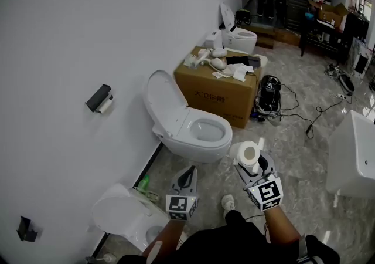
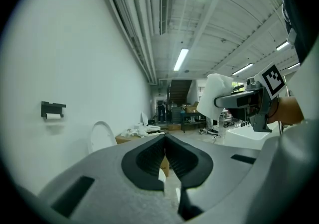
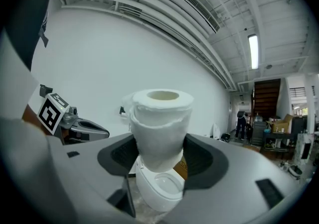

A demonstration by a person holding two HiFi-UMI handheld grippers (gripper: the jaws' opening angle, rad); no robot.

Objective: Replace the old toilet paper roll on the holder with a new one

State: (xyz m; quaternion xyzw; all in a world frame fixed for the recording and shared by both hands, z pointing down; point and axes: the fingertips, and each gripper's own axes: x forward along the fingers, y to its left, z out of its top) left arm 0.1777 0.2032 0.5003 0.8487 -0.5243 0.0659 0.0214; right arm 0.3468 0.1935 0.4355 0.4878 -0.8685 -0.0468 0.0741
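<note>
Holder [image 1: 99, 100] is too small in head view to tell how much paper its roll carries. In right gripper view only a dark sliver of it shows beside the new roll [image 3: 160, 128]. White basin [image 1: 356, 154] is cut by the right edge, and the near toilet [image 1: 120, 217] is partly behind the left forearm [image 1: 161, 243].

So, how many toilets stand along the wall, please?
3: nearest toilet bottom left, middle toilet with lid up, far toilet behind the cardboard box. Others may be hidden.

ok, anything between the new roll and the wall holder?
Nothing visible in the open path. But the holder has the old roll on it, which blocks the new roll held in the right gripper.
</note>
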